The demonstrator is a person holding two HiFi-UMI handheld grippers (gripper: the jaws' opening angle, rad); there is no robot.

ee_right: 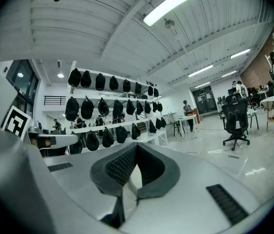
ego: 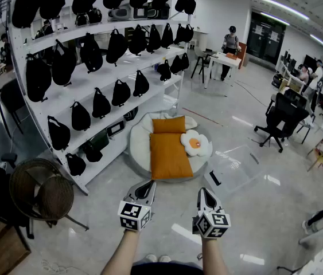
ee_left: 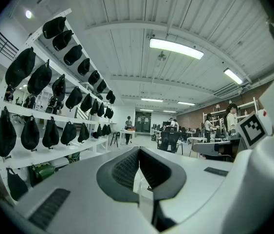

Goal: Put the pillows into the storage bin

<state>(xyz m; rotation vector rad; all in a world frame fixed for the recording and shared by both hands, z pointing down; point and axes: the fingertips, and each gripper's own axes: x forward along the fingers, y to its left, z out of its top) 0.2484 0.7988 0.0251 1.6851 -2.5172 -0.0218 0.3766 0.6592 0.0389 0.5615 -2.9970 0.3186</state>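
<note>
Left tongs (ego: pixel 146 189) and right tongs (ego: pixel 206 195) are pressed together, empty; pillows (ego: pixel 168 153) lie well ahead on the round floor cushion (ego: pixel 140 145); step closer, spread both, pinch edges deeply.

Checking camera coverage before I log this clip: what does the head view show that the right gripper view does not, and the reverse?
Head view only: the two orange square fabric pillows and the fried-egg-shaped plush pillow, lying on a round white padded base on the floor. Right gripper view only: the long ceiling strip light, and the right gripper close up, jaws together with nothing between them. Both: the rows of hanging black bags and the black wheeled office chair.
</note>
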